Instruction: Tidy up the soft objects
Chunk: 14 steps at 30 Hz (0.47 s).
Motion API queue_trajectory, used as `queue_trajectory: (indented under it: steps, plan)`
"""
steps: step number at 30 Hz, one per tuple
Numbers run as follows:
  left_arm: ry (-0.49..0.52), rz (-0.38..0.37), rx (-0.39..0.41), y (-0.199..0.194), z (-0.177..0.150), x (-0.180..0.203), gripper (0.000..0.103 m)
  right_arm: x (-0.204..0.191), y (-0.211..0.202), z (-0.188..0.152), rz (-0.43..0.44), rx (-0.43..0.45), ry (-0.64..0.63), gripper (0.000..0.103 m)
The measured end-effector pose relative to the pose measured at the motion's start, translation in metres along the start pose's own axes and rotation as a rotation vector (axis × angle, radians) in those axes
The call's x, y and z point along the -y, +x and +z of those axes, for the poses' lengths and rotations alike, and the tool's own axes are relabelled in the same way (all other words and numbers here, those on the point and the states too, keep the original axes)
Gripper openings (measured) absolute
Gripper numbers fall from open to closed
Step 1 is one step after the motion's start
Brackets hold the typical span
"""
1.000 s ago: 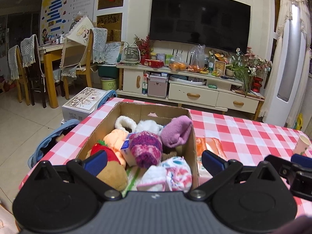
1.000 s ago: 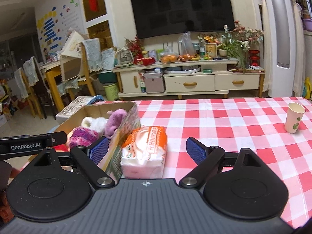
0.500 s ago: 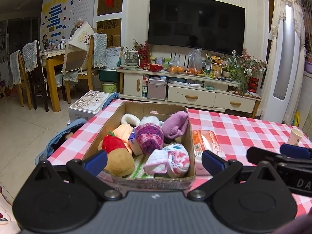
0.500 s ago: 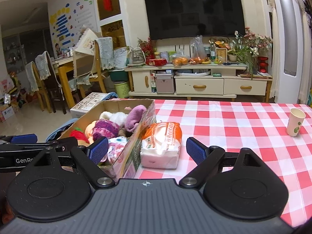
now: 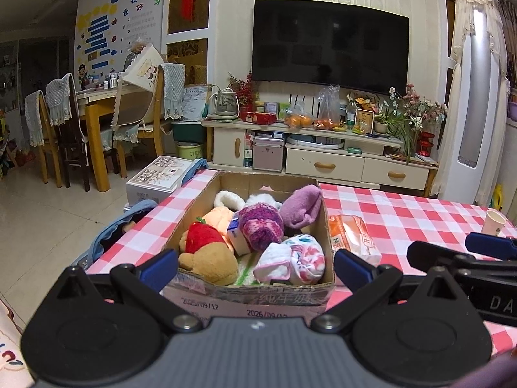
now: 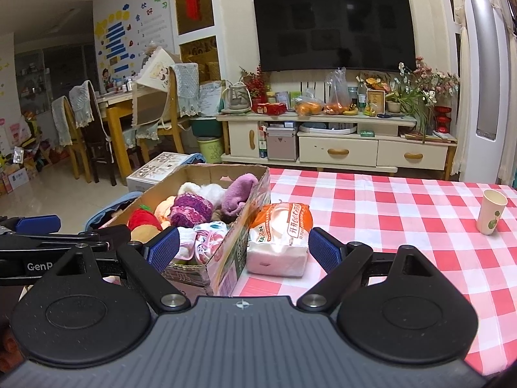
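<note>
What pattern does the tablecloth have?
The tablecloth has red, pink and white checks, clearest in the right wrist view.

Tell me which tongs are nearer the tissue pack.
Right. The right tongs are open and frame the tissue pack just ahead; the left tongs face the cardboard box, with the pack off to their right.

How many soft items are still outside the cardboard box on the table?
1. The tissue pack lies on the checked tablecloth, right beside the cardboard box. The paper cup at the far right isn't soft. Something behind the box could be hidden.
</note>
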<state>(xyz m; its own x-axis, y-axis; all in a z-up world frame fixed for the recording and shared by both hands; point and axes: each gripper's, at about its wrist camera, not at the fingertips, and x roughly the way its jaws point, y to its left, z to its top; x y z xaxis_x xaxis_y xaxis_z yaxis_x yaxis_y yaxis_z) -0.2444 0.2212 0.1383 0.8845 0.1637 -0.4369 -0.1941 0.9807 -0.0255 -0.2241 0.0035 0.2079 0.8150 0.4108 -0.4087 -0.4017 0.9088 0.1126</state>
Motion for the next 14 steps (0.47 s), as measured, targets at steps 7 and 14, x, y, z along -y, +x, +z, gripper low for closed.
queue_trajectory:
  steps: [7,14]
  plan:
    - [-0.013,-0.006,-0.017,0.005,-0.003,0.002,0.102,0.004,0.005,-0.002,0.001,-0.002,0.006,0.103]
    - [0.008,-0.013,-0.052,0.019,-0.007,0.017,0.102,0.017,0.012,-0.009,0.004,-0.011,0.04,0.103]
